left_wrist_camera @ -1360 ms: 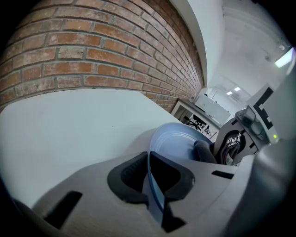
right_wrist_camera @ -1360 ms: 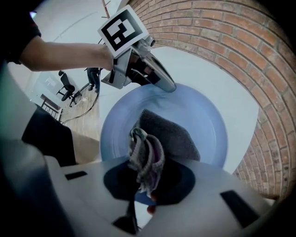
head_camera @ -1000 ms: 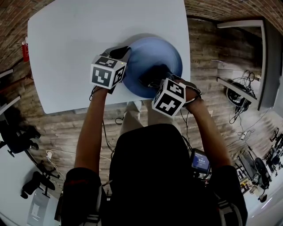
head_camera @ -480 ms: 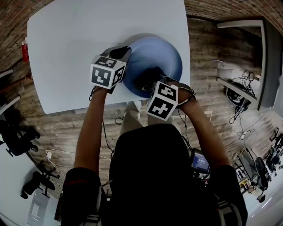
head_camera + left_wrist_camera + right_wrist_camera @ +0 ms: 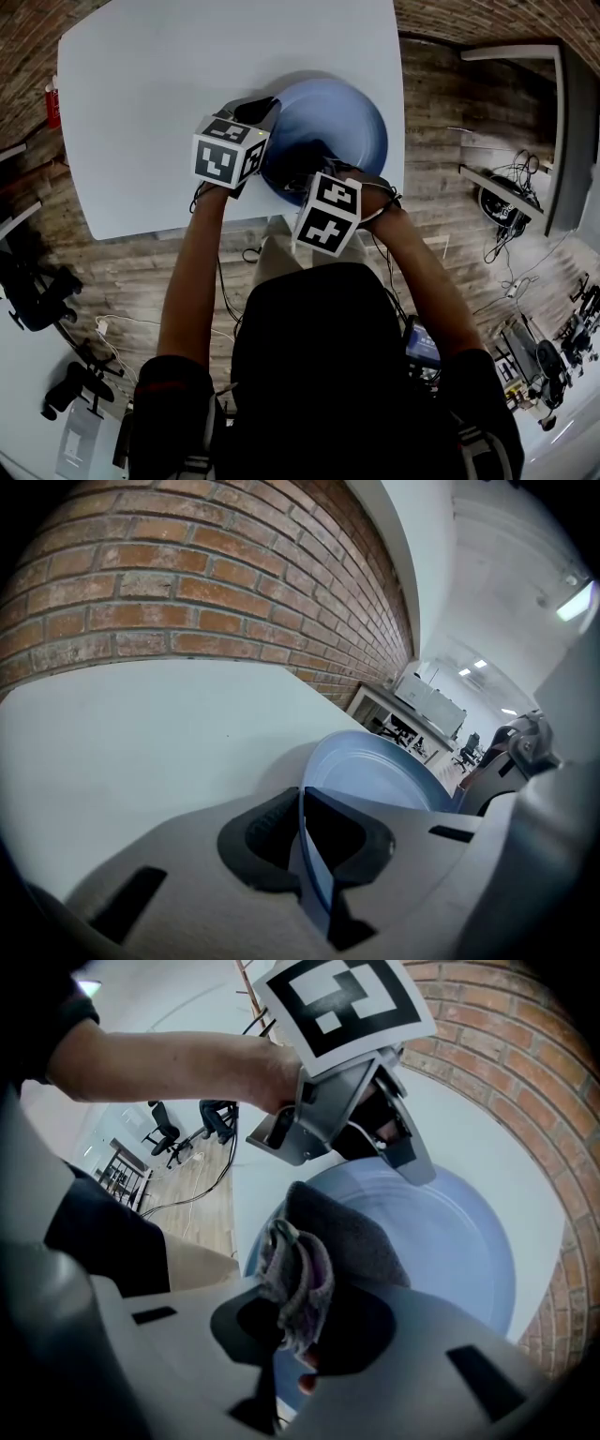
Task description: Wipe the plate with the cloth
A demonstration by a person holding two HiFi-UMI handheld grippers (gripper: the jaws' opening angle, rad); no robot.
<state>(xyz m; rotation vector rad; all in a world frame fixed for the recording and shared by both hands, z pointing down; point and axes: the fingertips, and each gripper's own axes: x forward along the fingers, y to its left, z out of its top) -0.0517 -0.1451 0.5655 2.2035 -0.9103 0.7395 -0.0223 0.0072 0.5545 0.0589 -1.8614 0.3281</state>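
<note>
white desk (image 5: 141, 112): my left tongs (image 5: 305, 841) pinch the blue plate (image 5: 384, 785) by its rim; my right tongs (image 5: 295, 1330) clamp the grey cloth (image 5: 347, 1237) against its near inside. mid-wipe, i judge; next, sweep farther across.

A white table (image 5: 141, 112) stands on plank floor (image 5: 441, 122) beside a brick wall (image 5: 187, 583), perhaps office chairs (image 5: 164, 1133) beyond.

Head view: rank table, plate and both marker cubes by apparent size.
1. White table
2. Blue plate, partly covered by the grippers
3. Left marker cube and right marker cube: about alike. The right may be nearer the camera, so not ranked.
</note>
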